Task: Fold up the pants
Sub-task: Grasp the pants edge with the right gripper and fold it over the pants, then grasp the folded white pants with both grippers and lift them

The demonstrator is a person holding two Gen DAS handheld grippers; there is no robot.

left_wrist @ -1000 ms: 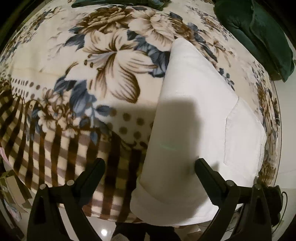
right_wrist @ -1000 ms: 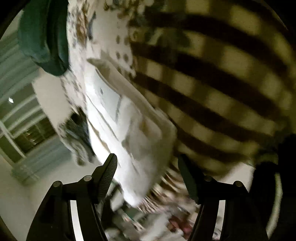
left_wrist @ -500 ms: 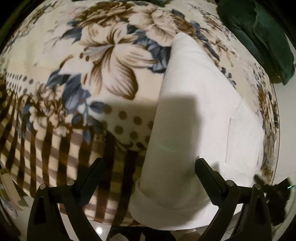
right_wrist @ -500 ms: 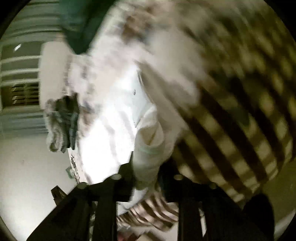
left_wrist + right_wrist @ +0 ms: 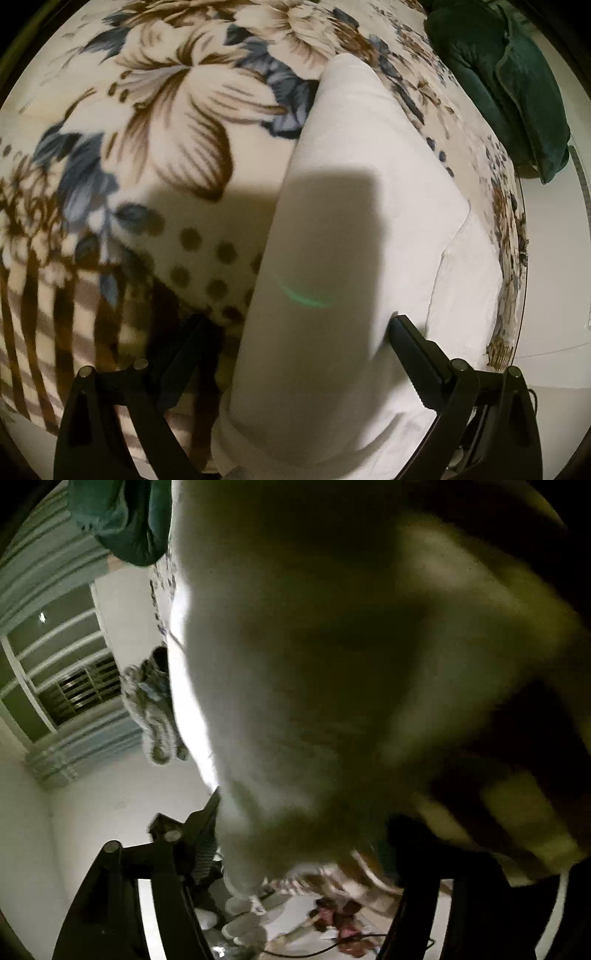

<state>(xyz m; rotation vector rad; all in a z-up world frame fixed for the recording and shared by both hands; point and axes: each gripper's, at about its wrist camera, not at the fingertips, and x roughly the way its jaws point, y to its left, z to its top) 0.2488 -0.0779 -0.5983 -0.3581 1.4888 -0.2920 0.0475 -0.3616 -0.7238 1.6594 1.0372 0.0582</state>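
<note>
White pants (image 5: pixel 354 206), folded lengthwise, lie on a floral blanket (image 5: pixel 166 110) that covers a bed. My left gripper (image 5: pixel 295 343) hangs open just over their near end. Its left finger (image 5: pixel 184 354) is over the blanket and its right finger (image 5: pixel 410 347) over the cloth. In the blurred right wrist view the white fabric (image 5: pixel 314 664) fills most of the picture, very close. My right gripper (image 5: pixel 306 834) has its jaws opening, with the hanging end of the pants between them. I see no pad pressing on the cloth.
A dark green cushion (image 5: pixel 509 85) lies at the bed's far right corner, also the green cushion (image 5: pixel 122 517). A grey bundle of cloth (image 5: pixel 155 716) hangs at the bed's edge near a barred window (image 5: pixel 74 690). Shoes and clutter (image 5: pixel 340 919) lie on the floor below.
My left gripper has sunk closer to the pants. My right gripper swung in to the pants' end, pinched it half a second ago, and now stands wider with the cloth filling its view.
</note>
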